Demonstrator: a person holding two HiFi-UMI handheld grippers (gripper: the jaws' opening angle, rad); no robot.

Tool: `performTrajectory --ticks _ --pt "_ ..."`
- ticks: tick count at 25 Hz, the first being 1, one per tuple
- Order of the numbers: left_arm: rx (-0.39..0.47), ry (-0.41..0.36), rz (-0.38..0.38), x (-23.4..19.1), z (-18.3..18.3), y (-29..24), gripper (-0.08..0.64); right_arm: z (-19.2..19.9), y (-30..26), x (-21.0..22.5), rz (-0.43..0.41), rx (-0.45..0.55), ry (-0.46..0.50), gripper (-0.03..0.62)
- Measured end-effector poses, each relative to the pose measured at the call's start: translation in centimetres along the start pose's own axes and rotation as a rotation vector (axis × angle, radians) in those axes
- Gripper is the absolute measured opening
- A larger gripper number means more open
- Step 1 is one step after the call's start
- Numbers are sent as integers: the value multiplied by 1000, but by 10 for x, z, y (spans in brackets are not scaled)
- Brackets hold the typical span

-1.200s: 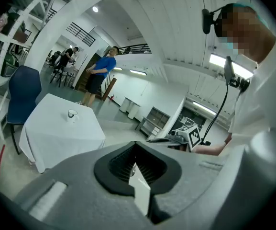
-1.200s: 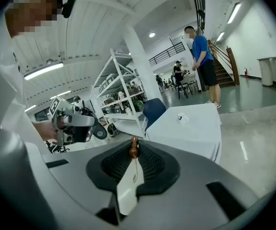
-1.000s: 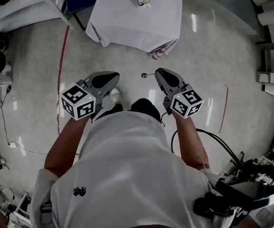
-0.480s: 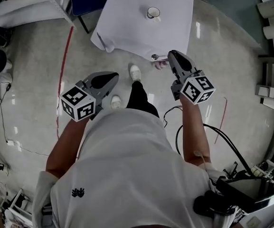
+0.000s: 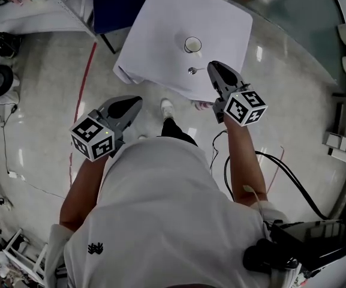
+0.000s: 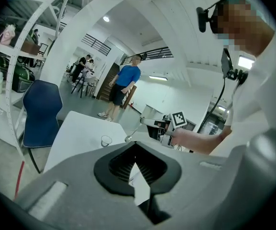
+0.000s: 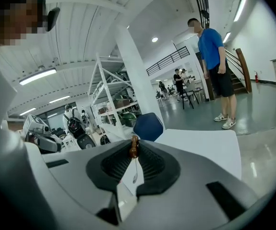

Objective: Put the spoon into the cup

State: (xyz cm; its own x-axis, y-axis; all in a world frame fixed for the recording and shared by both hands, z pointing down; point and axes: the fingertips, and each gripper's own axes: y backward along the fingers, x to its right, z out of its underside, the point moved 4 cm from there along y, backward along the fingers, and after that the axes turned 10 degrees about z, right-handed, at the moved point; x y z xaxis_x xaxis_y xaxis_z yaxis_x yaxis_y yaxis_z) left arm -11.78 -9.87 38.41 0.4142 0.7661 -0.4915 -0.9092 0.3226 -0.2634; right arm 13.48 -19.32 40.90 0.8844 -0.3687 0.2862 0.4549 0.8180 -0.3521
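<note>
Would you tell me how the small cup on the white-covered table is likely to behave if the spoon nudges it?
The cup looks small, so it is probably light and may slide or tip when nudged. It stands on a draped white cloth, which might shift beneath it.

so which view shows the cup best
The head view: the cup is seen whole from above, standing on the white table. The left gripper view shows it small and far off; the right gripper view does not show it.
</note>
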Motion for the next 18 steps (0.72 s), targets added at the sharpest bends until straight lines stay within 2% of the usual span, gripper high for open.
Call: performTrajectory --ticks 9,18 --pt "-33 45 -99 -48 -35 -54 5 -14 -91 80 -50 -66 -22 50" --pt "-31 68 -177 -67 -54 -93 5 13 -148 145 -76 -146 -42 49"
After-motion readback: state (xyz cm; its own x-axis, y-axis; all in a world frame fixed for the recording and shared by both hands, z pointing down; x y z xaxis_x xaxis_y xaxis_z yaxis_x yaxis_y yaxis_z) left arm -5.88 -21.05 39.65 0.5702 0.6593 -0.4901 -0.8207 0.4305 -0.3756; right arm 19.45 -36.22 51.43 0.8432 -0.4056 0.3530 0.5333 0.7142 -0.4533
